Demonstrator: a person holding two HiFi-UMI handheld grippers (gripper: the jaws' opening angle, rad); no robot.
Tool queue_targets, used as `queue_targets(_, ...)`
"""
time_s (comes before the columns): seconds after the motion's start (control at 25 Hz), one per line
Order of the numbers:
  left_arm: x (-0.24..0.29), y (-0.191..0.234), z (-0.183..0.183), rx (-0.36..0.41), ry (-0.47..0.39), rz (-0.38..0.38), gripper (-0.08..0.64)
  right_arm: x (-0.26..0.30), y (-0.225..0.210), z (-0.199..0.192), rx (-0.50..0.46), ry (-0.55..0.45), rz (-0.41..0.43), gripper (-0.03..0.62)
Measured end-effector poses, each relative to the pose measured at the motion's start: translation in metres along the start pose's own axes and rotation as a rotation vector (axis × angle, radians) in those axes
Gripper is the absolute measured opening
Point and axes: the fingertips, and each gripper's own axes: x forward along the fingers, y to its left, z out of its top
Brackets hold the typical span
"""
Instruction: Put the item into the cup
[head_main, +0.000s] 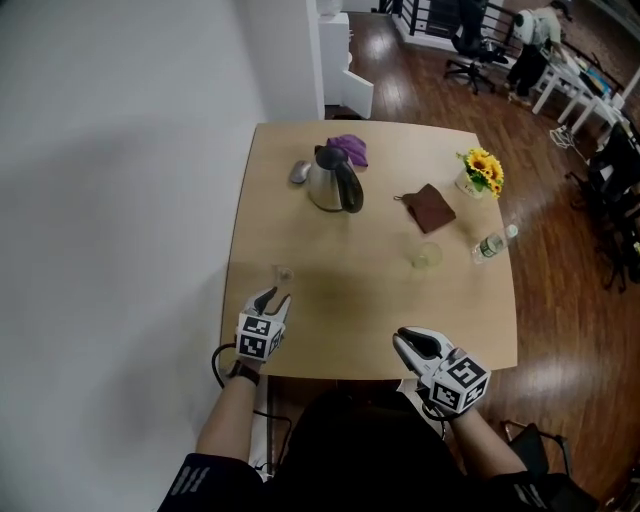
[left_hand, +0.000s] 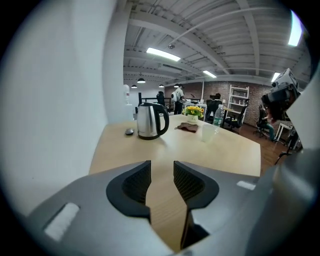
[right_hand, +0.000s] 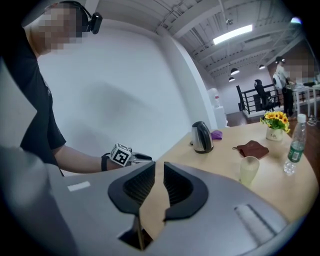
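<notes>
A clear, pale cup (head_main: 425, 255) stands upright right of the table's middle, also seen in the left gripper view (left_hand: 209, 132) and the right gripper view (right_hand: 249, 170). A small grey item (head_main: 299, 172) lies beside the kettle at the far left, also visible as the grey item (left_hand: 129, 131). My left gripper (head_main: 278, 296) rests near the table's front left, jaws open with only bare tabletop between them (left_hand: 162, 172). A faint small clear thing (head_main: 283, 272) lies just ahead of it. My right gripper (head_main: 403, 340) hovers at the front edge, jaws a narrow gap apart and empty (right_hand: 159, 172).
A steel kettle (head_main: 335, 180) stands at the back with a purple cloth (head_main: 347, 148) behind it. A brown cloth (head_main: 430, 207), a pot of sunflowers (head_main: 480, 172) and a water bottle (head_main: 493, 243) sit on the right. A white wall runs along the left.
</notes>
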Motion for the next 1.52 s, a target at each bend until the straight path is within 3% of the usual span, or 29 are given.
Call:
queue_targets(0.16,0.029,0.024,-0.015,-0.001,0.072,0.042,0.132,0.01,-0.007,-0.001,0.009,0.026,0.006,0.067)
queue_targets(0.6,0.097,0.058,-0.044,-0.002,0.263,0.043,0.124,0.018,-0.027,-0.002,0.052,0.059,0.001,0.067)
queue_targets(0.92,0.117,0.06,-0.06,0.042,0.352,0.067,0.01,0.007,-0.048,-0.01,0.08,0.075,-0.012,0.067)
queue_targets(1.04,0.113,0.053,-0.048,0.04,0.335,0.061,-0.005,0.002,-0.057,-0.007,0.093,0.058,-0.018,0.067)
queue_targets(1.24,0.11,0.023,0.0,0.097,0.231,0.044,-0.005,-0.011,-0.07,0.001,0.08,0.028,-0.028,0.067)
queue_targets(1.52,0.139,-0.073,0.08,0.232,0.099,-0.074,-0.005,-0.04,-0.097,0.008,0.085,-0.01,-0.056,0.067)
